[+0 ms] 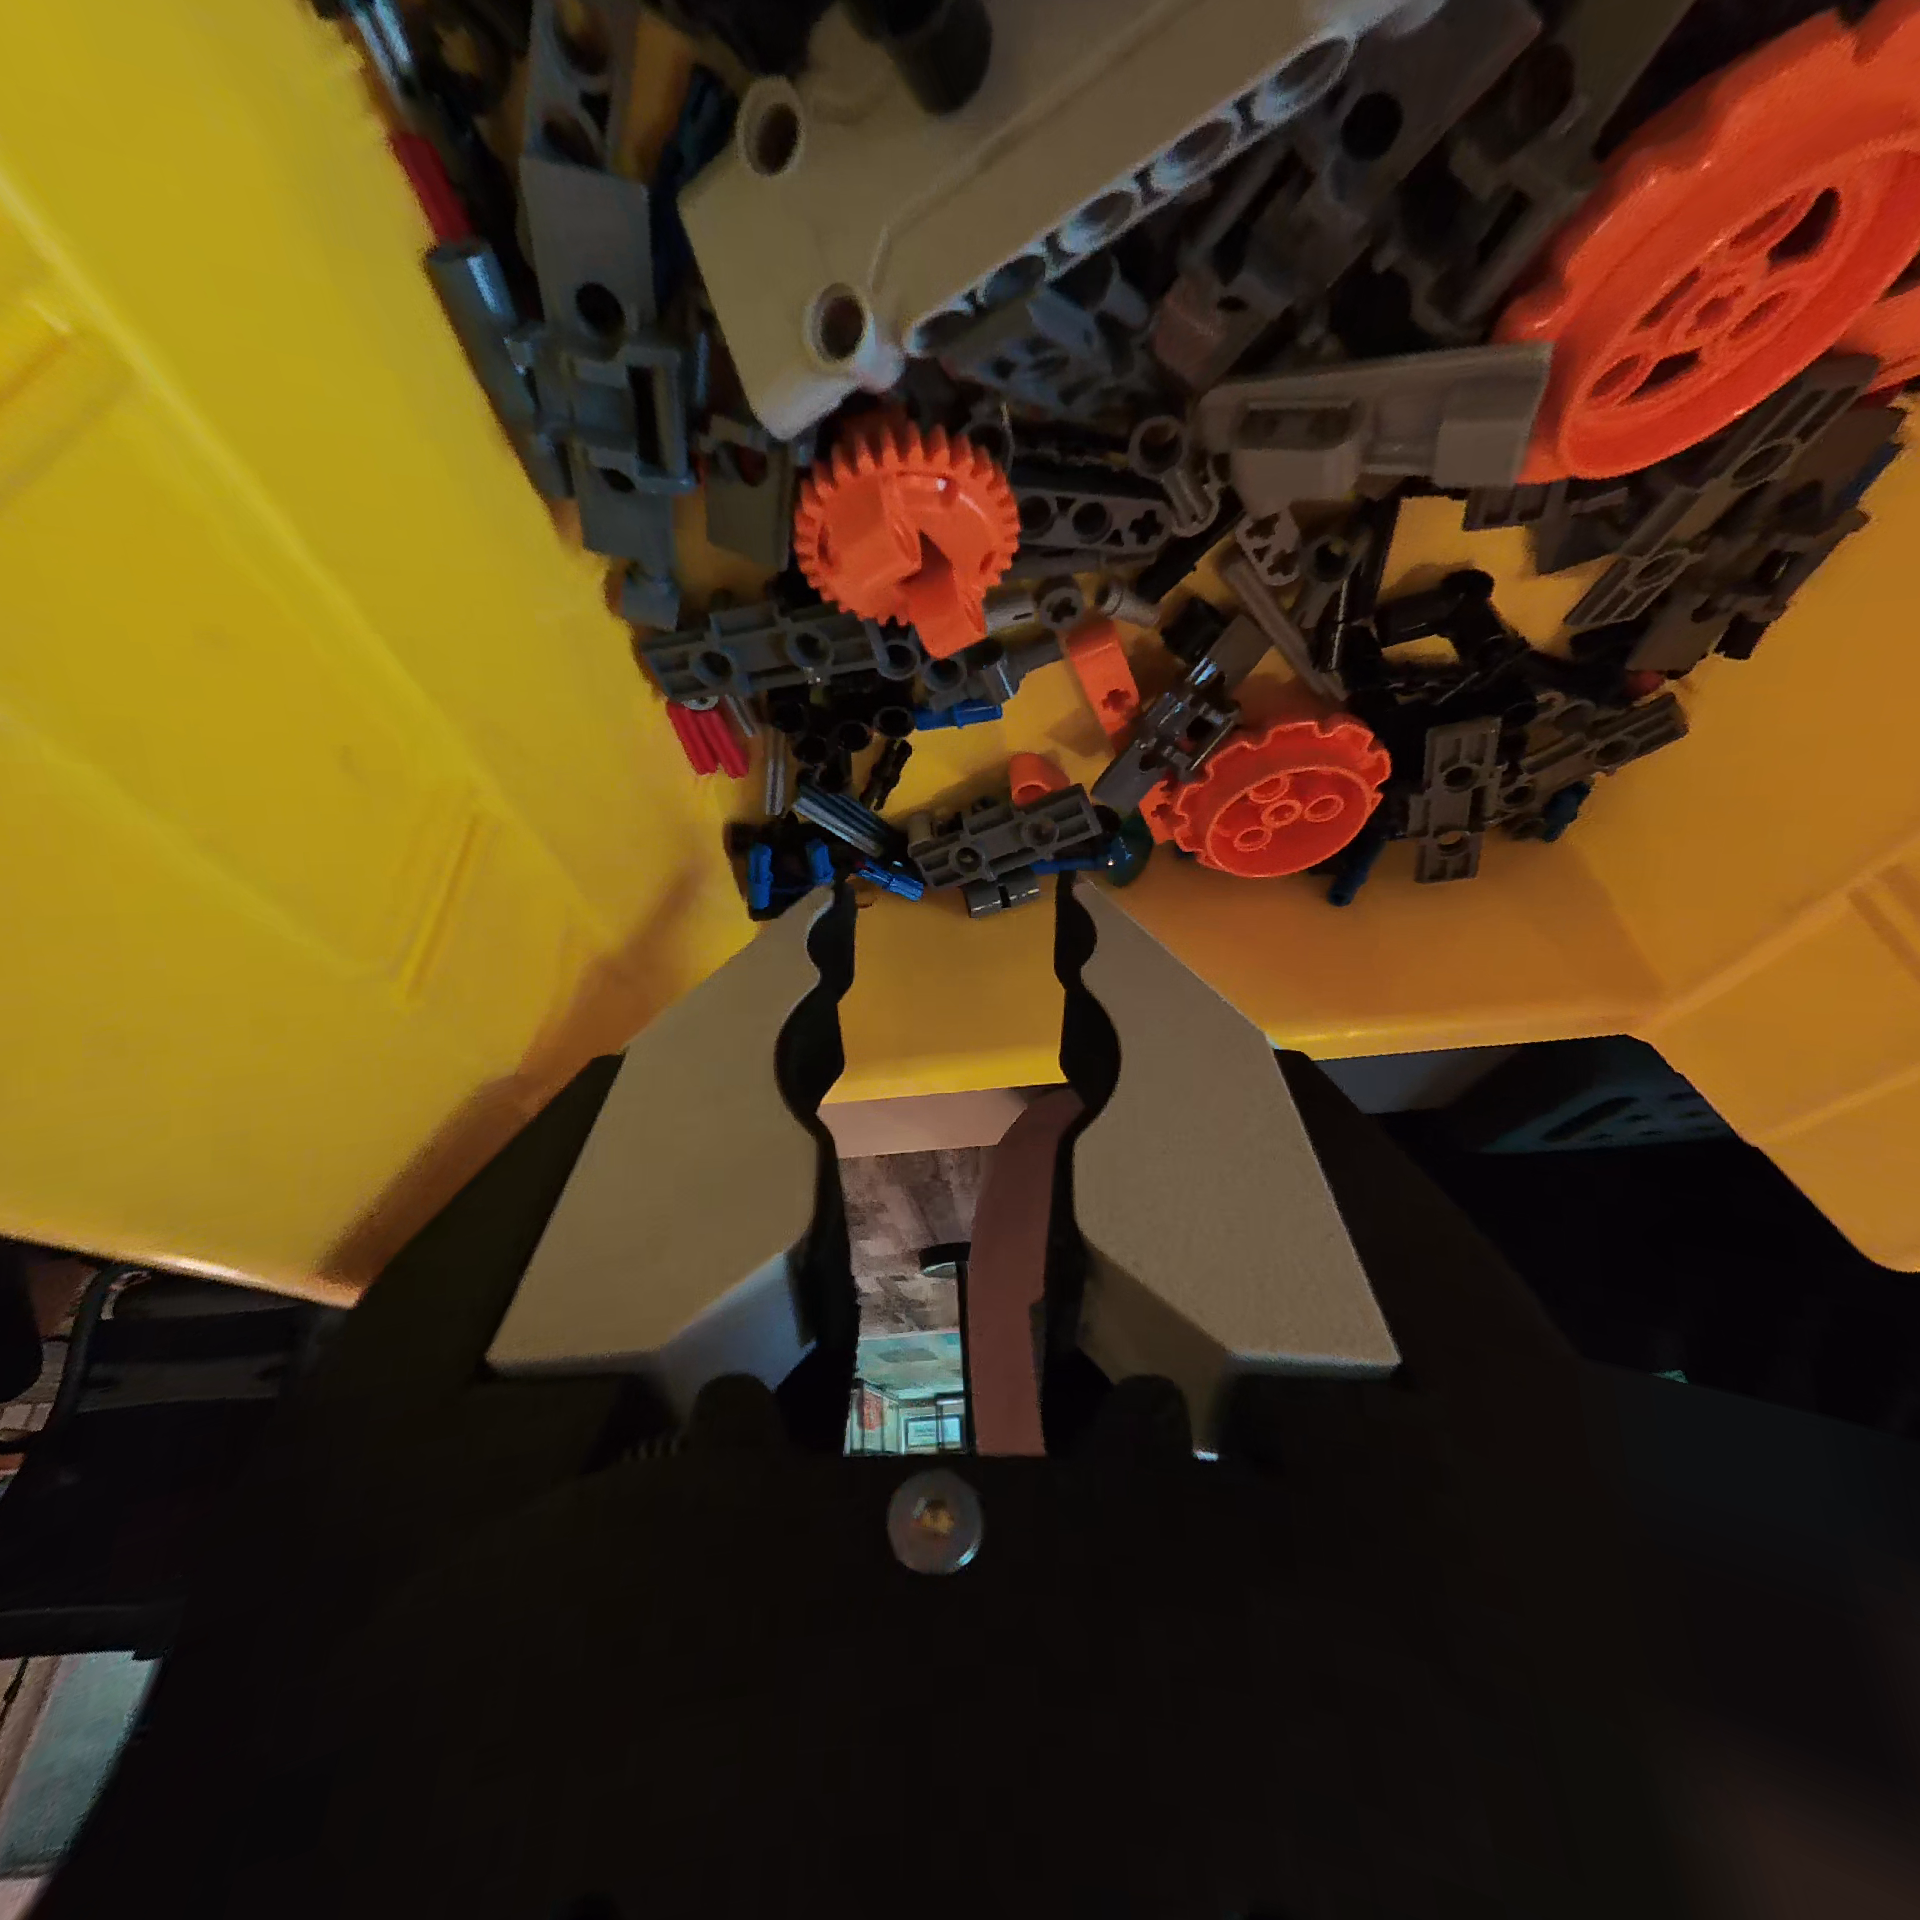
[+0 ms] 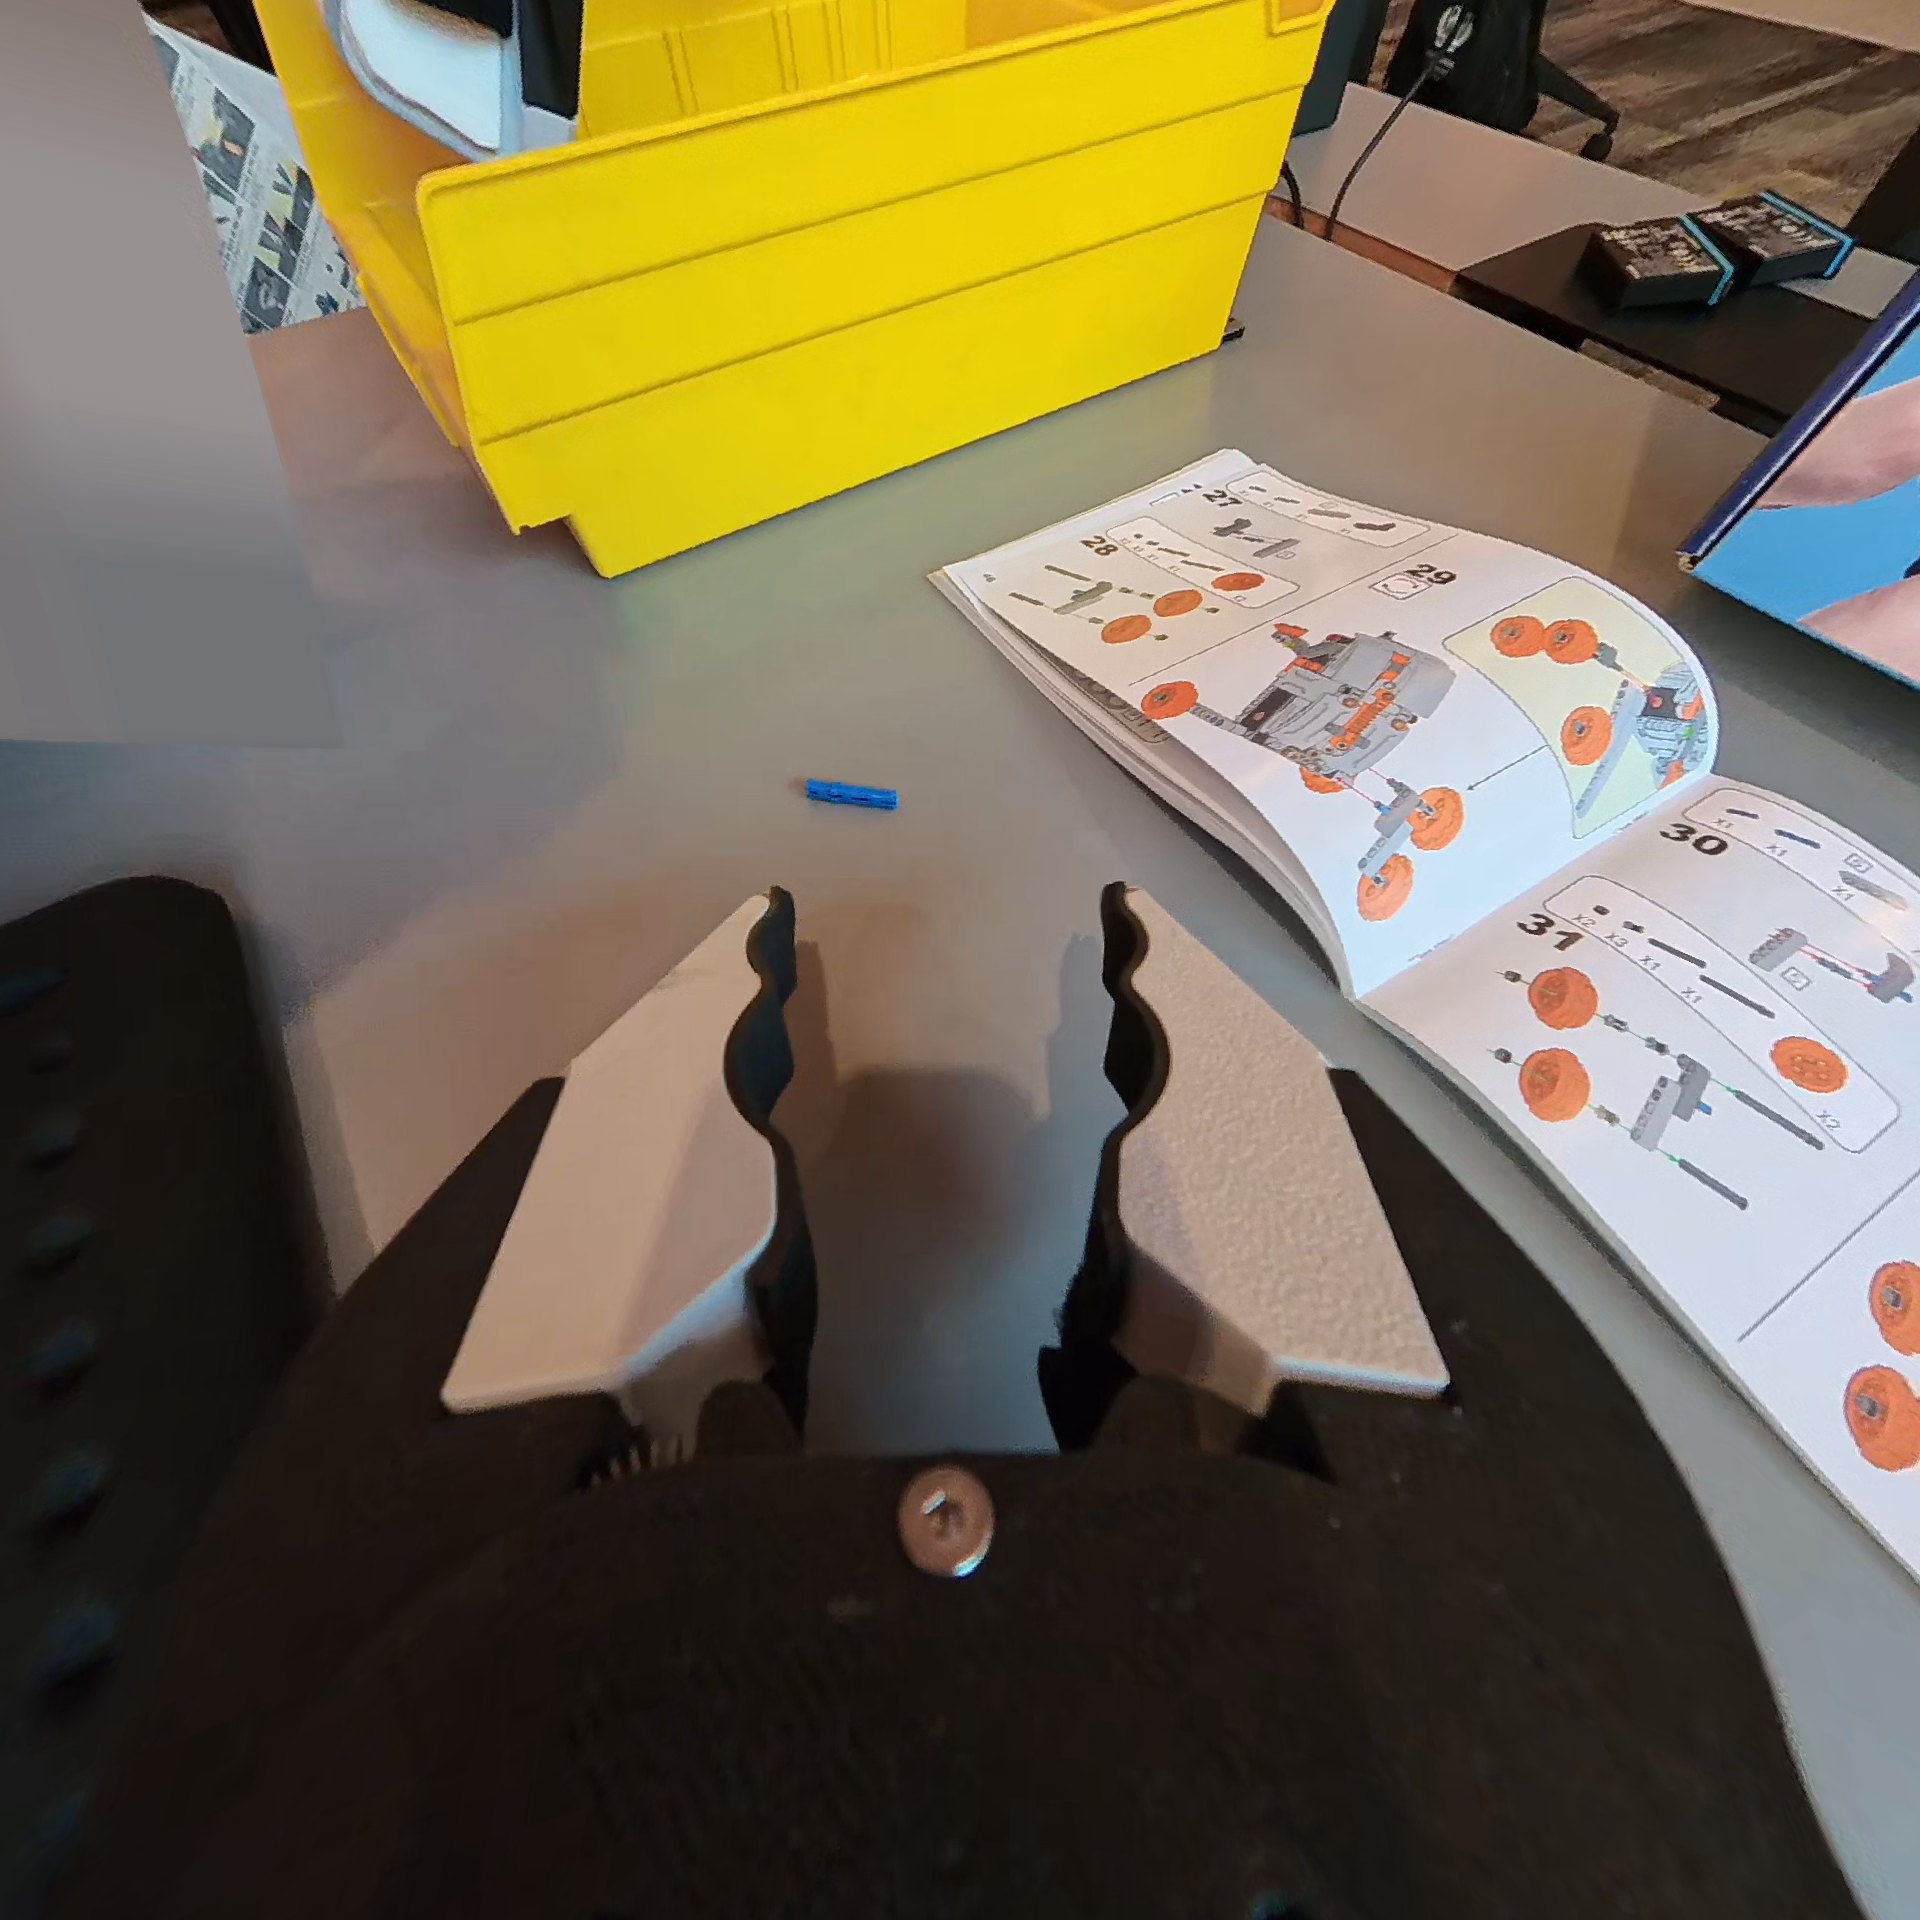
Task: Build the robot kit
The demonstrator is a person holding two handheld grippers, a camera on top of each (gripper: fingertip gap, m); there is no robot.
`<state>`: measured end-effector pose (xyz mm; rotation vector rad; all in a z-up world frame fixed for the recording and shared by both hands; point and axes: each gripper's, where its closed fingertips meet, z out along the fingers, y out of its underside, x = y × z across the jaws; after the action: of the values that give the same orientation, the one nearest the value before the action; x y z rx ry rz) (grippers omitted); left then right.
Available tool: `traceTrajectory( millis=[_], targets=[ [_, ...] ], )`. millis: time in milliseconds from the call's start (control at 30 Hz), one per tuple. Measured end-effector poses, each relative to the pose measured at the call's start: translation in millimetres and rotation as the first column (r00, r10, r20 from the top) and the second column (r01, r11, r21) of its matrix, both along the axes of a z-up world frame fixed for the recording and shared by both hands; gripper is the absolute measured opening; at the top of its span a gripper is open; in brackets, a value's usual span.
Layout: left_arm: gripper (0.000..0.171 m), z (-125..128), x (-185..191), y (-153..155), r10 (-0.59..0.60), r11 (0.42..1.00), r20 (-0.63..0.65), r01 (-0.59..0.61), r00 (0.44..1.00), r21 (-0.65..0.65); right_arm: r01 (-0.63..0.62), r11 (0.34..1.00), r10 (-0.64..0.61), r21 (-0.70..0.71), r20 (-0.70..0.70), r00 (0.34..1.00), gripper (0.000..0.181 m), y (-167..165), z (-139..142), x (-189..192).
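Observation:
My left gripper [image 1: 951,894] is open and empty inside a yellow bin [image 1: 260,727], its tips just short of a pile of building parts. Nearest the tips are a grey connector [image 1: 1003,842] and small blue pins [image 1: 894,881]. An orange gear [image 1: 899,535], a small orange wheel hub [image 1: 1273,805], a large orange wheel [image 1: 1745,281] and a white beam block [image 1: 997,197] lie farther in. My right gripper [image 2: 948,899] is open and empty over the grey table [image 2: 727,675]. A blue pin [image 2: 850,795] lies on the table just ahead of its tips. The yellow bin [image 2: 831,312] stands behind it.
An open instruction booklet [image 2: 1455,831] lies on the table to the right. A blue box [image 2: 1849,499] sits at the right edge, and small black boxes [image 2: 1714,249] on a dark shelf behind. A black object [image 2: 114,1091] is at the left. A printed sheet [image 2: 260,239] lies beside the bin. The left gripper's tips are roughly 30 cm from the right gripper's. To the blue pin [image 2: 850,795]: right tips about 6 cm, left tips about 25 cm. The orange gear [image 1: 899,535] sits 7 cm or so from the ends of my left fingers.

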<state>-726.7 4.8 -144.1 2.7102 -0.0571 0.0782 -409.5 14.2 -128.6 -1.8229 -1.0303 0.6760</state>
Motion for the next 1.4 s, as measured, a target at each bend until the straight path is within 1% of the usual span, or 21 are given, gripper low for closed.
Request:
traceTrajectory(
  millis=[167,500,733,833,967,1033,1133,1400],
  targets=[
    [0.035,2,8,4,-0.056,0.998,0.004,0.056,0.998,0.019,-0.005,0.999,0.004,-0.044,-0.037,0.999,0.059,-1,1,1],
    [0.030,-2,20,0,-0.129,0.991,-0.005,0.128,0.992,-0.033,0.045,0.991,-0.066,-0.125,-0.170,0.983,0.058,8,10,12],
    [0.028,-3,26,1,-0.159,0.987,0.000,0.159,0.987,-0.031,0.035,0.985,-0.071,-0.169,-0.211,0.975,0.057,8,12,13],
    [0.025,-2,25,1,-0.149,0.989,0.004,0.149,0.989,-0.026,0.030,0.986,-0.066,-0.165,-0.214,0.975,0.056,7,12,13],
    [0.026,-3,26,9,-0.135,0.991,0.018,0.135,0.991,0.008,0.018,0.987,-0.051,-0.159,-0.206,0.977,0.056,4,12,11],
    [0.027,-5,28,15,-0.108,0.994,0.037,0.107,0.993,0.029,0.016,0.987,-0.049,-0.157,-0.208,0.977,0.056,4,12,11],
    [0.029,-8,28,17,-0.065,0.998,0.047,0.065,0.997,0.018,0.013,0.986,-0.047,-0.164,-0.206,0.977,0.056,4,12,10],
    [0.030,-10,16,23,0.027,0.999,0.016,-0.027,1.000,0.035,-0.009,0.988,-0.020,-0.152,-0.188,0.982,0.055,-1,11,7]
  ],
)
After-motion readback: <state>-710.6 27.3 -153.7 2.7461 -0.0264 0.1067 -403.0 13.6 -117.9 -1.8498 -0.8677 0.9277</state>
